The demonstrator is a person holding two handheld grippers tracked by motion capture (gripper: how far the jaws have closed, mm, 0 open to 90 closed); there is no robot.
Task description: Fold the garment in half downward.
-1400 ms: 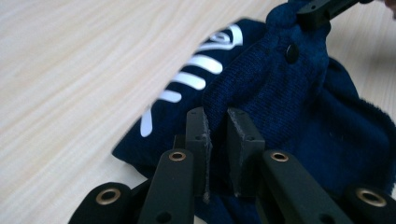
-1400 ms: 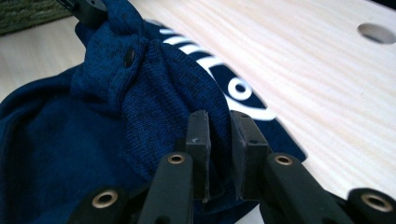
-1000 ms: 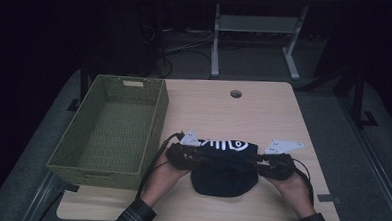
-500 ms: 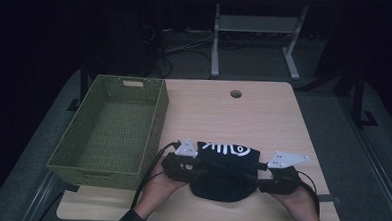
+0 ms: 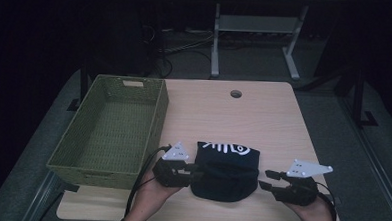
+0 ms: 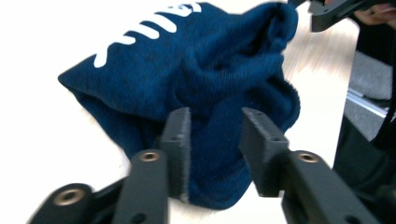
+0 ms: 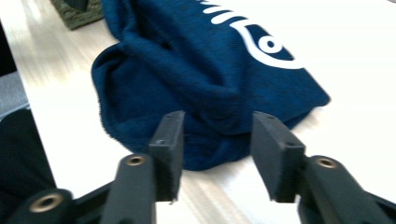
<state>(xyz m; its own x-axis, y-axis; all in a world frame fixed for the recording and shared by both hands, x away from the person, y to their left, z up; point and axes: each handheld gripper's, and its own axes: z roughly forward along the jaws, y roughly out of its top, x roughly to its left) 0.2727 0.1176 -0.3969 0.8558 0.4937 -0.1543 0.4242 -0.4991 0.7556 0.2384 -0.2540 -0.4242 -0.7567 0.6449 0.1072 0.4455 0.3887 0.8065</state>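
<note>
A dark blue cloth with a white fish-bone print lies bunched near the table's front edge. My left gripper is at its left side. In the left gripper view, its jaws have just been closing and now pinch a thick fold of the cloth. My right gripper stands at the cloth's right edge. Its jaws have also been closing but still stand apart. The cloth lies just beyond and between their tips, unpressed.
A green woven basket stands empty at the table's left, close to the left hand. A round cable hole sits near the far edge. Past the table are a white stand's legs and cables on the floor.
Both hands have drawn back toward the front edge. The right gripper has come off the cloth and moved out to the right. The left gripper is back on the cloth's left side.
</note>
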